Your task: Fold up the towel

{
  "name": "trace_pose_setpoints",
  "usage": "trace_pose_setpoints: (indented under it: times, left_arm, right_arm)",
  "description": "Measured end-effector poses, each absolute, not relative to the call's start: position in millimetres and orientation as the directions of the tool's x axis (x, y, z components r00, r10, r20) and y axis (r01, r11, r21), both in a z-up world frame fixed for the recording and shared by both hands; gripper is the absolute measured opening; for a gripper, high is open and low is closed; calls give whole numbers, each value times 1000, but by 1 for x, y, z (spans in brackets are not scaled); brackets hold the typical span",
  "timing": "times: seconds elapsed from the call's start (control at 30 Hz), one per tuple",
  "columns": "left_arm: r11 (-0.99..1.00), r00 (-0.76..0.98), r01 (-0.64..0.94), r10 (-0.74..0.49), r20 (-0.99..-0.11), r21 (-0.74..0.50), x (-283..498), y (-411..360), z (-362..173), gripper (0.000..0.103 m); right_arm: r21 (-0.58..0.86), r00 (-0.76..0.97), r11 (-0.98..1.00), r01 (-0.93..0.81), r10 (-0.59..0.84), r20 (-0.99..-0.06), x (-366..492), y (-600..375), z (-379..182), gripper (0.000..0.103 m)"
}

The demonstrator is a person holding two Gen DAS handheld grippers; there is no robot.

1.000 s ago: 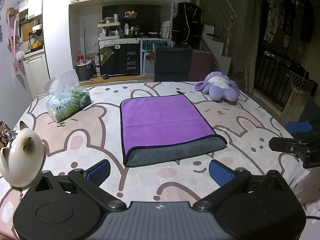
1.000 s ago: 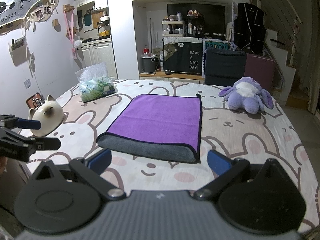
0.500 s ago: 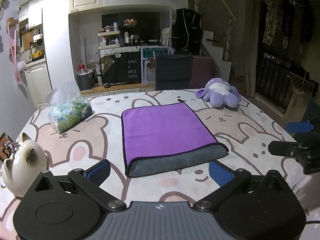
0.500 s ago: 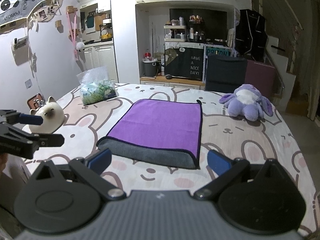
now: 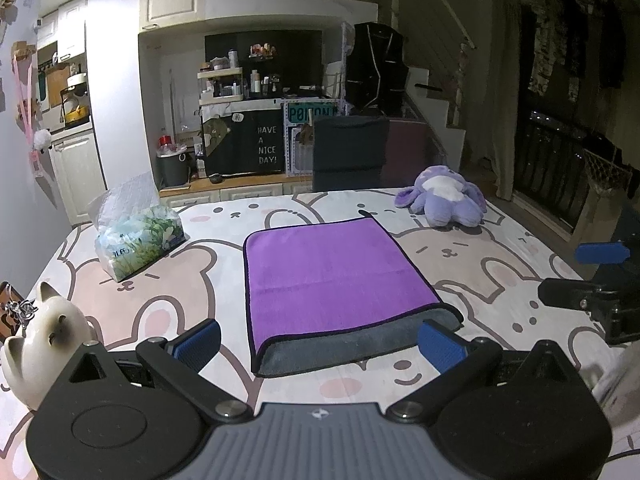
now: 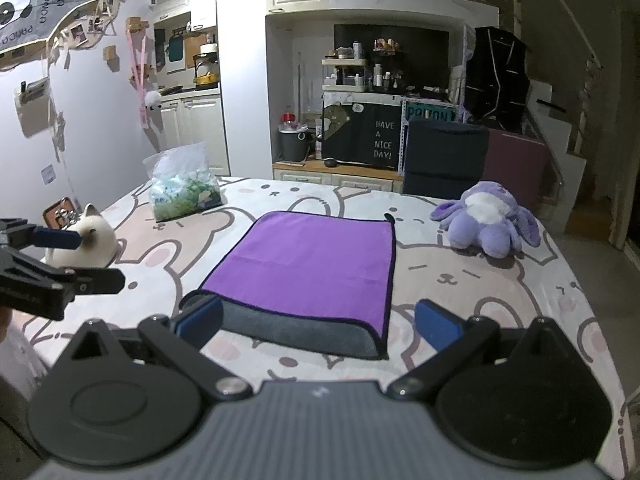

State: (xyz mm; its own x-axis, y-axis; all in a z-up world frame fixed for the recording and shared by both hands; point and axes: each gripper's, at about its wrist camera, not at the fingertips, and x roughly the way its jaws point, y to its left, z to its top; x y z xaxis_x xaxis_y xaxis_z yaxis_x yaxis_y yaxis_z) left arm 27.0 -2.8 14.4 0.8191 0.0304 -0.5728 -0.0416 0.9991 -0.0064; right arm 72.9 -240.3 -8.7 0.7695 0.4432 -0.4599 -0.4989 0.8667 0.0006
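Looking along my left gripper [image 5: 320,340], I am holding its jaws spread wide and empty above the near edge of the table [image 5: 500,248], which is covered in a bunny-print cloth. The purple microfibre towel with a grey underside [image 5: 332,276] is lying flat straight ahead, already doubled over, with its rounded grey fold facing me and its open black-trimmed edge at the far side. Its long axis is running away from me, tilted a little to the right. The fold's near corners are sitting just inside my two blue pads [image 5: 198,340], so I judge this gripper well placed for the left near corner. A white ceramic cat figurine [image 5: 44,340] is sitting close on my left, a plastic-wrapped tissue pack [image 5: 136,240] farther back, and a purple plush toy [image 5: 444,200] beyond the towel to the right.

Looking along my right gripper [image 6: 320,324], I am also keeping the jaws apart with nothing between them. From here the towel [image 6: 308,268] is lying ahead and slightly left, its grey fold nearest. Neither gripper is touching the cloth. Both seem about equally near, and I judge the next fold would mean taking the near corners and carrying them to the far edge.
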Motion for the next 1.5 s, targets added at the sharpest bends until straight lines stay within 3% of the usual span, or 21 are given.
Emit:
trace_pose_setpoints:
  times: [0.63, 1.07, 1.33, 1.5]
  left_arm:
    - [998, 800, -65, 53, -598, 1, 83, 21, 6, 103]
    - [995, 792, -80, 28, -610, -59, 128, 42, -28, 103]
    - [995, 766, -71, 14, -643, -63, 153, 62, -53, 103]
    - [991, 740, 5, -95, -665, -135, 159, 77, -66, 103]
  right_arm:
    - [-55, 785, 858, -511, 440, -435, 112, -233, -15, 103]
    - [-25, 755, 873, -487, 407, -515, 163, -227, -37, 103]
    - [-18, 752, 867, -498, 421, -507, 190, -228, -54, 103]
    - [1, 745, 863, -505, 436, -506, 209, -231, -64, 103]
